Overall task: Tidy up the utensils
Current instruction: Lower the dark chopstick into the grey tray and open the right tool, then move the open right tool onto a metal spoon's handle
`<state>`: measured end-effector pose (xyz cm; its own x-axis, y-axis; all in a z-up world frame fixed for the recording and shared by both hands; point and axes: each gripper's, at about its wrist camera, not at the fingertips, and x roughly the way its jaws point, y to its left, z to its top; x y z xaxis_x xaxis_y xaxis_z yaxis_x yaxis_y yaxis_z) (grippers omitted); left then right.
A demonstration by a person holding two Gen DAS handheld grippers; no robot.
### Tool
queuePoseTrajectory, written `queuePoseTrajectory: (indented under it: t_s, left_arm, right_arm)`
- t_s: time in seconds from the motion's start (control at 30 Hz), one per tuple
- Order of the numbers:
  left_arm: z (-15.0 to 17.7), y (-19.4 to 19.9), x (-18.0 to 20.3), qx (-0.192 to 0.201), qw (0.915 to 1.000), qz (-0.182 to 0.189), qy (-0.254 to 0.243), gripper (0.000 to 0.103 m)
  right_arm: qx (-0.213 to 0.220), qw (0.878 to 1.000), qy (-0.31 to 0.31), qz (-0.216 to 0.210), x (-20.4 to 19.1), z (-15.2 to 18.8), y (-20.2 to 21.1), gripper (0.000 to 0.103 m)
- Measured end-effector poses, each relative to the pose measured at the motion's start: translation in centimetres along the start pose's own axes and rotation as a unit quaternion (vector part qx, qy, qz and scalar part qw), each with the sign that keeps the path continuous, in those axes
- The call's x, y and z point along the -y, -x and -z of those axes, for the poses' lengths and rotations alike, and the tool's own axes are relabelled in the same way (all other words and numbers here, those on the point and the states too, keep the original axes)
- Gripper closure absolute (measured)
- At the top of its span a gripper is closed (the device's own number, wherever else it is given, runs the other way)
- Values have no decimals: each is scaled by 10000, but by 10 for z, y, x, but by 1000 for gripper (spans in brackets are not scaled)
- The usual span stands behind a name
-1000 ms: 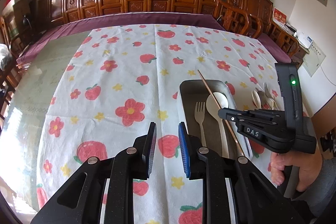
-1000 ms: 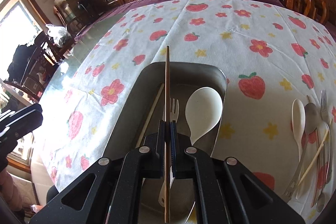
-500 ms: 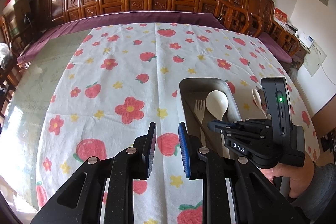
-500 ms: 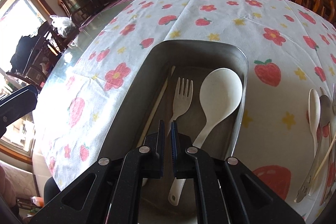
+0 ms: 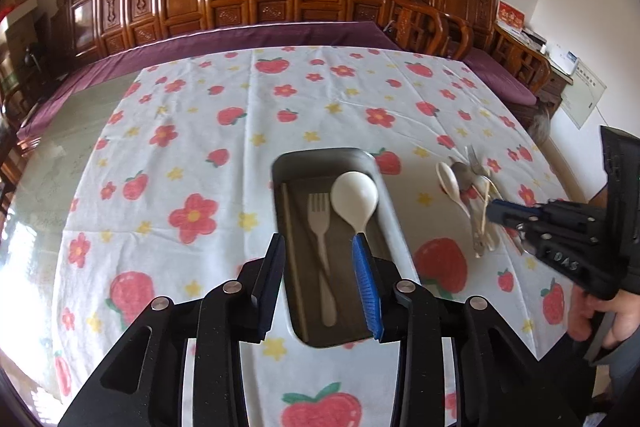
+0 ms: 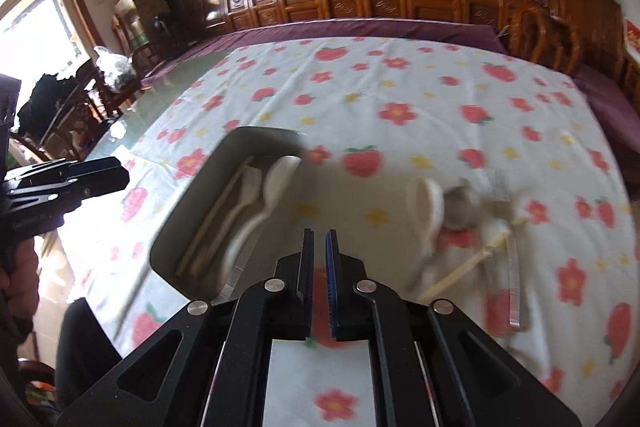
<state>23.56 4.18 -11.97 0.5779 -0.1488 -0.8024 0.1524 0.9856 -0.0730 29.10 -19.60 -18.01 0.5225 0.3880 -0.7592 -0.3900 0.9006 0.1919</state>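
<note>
- Utensils sit in two groups on a white tablecloth [image 5: 240,131] printed with red strawberries and flowers.
- Left wrist view: a grey metal rectangular tray [image 5: 390,211] holds a thin wooden chopstick [image 5: 291,247] along its left wall, a white plastic fork [image 5: 321,239] in the middle, and a white rice spoon [image 5: 355,193] on the right.
- The left gripper [image 5: 320,281] hovers over the tray's near end, jaws spread wide, holding nothing.
- To the right, a loose pile of spoons, forks and chopsticks [image 5: 474,199] lies on the cloth; the right gripper [image 5: 494,211] points at it.
- Right wrist view, blurred: the right gripper [image 6: 318,267] shows a narrow gap between its jaws, empty, between the tray [image 6: 192,211] and the pile [image 6: 464,223].
</note>
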Motion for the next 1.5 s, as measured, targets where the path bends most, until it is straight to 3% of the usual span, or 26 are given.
queuePoseTrajectory:
  t_s: [0.13, 0.23, 0.47, 0.6, 0.93, 1.33, 1.5]
  left_arm:
    - [-1, -6, 26, -36, 9999, 106, -128, 70]
    - [-1, -10, 42, -66, 9996, 162, -235, 68]
    - [3, -19, 72, -197, 9986, 263, -418, 68]
    - [8, -26, 86, -297, 9979, 308, -492, 68]
    - [12, -27, 103, -382, 9964, 364, -671, 68]
    - [12, -27, 111, -385, 9956, 387, -756, 68]
    - [15, -33, 116, -449, 9952, 397, -778, 68]
  right_arm:
    - [68, 9993, -95, 347, 42, 16, 24, 94]
    - [48, 9980, -181, 595, 73, 32, 37, 77]
    - [-289, 9939, -605, 873, 129, 73, 29, 77]
    - [-526, 9916, -798, 871, 139, 90, 8, 67]
    - [-857, 9872, -996, 903, 140, 107, -18, 67]
    - [-639, 9862, -1363, 694, 150, 105, -4, 67]
    - [-803, 9835, -1366, 877, 154, 109, -9, 65]
